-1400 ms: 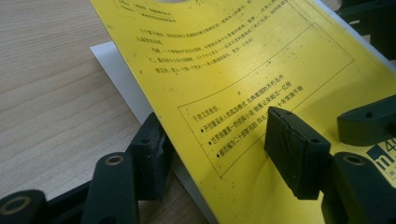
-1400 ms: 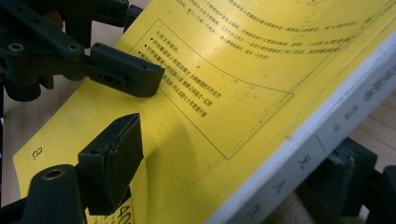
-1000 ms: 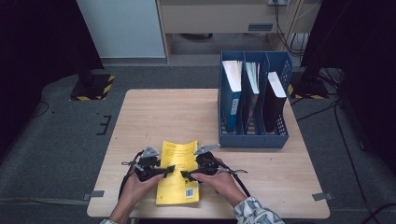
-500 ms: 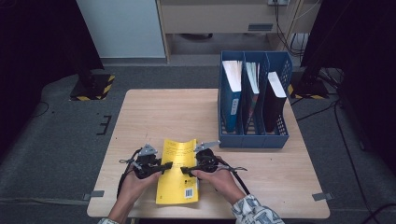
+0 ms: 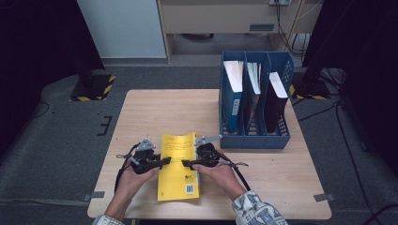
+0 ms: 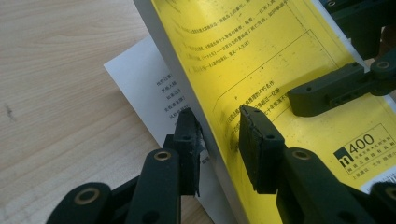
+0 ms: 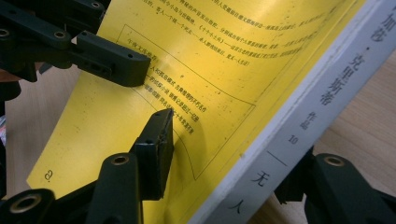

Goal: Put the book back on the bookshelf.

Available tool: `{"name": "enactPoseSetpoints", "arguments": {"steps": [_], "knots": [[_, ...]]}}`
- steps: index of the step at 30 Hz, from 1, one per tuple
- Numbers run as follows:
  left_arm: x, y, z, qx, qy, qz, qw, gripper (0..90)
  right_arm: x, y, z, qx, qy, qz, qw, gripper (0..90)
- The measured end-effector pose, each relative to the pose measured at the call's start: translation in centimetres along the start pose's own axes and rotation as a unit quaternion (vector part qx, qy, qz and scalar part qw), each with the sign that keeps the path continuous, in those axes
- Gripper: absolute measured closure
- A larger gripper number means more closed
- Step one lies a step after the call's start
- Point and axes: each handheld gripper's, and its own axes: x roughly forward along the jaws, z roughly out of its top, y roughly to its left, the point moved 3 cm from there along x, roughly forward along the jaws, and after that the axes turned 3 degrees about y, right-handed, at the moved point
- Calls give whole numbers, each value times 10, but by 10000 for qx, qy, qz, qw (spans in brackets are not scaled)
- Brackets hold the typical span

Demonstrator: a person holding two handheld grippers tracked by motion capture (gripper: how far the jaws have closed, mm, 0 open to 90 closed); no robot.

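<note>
High view: yellow book lies at the near edge of the table, between the two hands. Left gripper comes in at the book's left edge, right gripper at its right edge, both about mid-height of the cover. Blue file rack stands at the far right of the table, well apart from the book, with books upright in its three compartments.

Left gripper view: book's left edge sits between the fingers. One finger is on the yellow cover, the other is against the page edge from below. The fingers have just been closing and pinch the book. A white printed sheet lies on the table under that edge. The right gripper's finger rests on the cover farther off.

Right gripper view: one finger lies on the yellow cover, the other sits under the white spine at lower right. These fingers have also just been closing, and the spine side of the book is pinched between them. The book looks tilted, spine side off the table. The left gripper's finger is on the cover at upper left.
</note>
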Motion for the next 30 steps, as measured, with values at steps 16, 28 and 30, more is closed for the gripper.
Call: {"name": "enactPoseSetpoints", "arguments": {"steps": [16, 28, 30], "knots": [[-12, 14, 24, 79, -66, 46, 9999, 721, -9, -2, 33, -148, -159, -239, 9995, 560], [-21, 29, 46, 324, -116, 203, 9992, 743, -11, -1, 65, -444, -207, -477, 9977, 601], [-21, 30, 51, 377, -128, 248, 9989, 747, -12, -3, 69, -471, -227, -530, 9972, 606]]}}
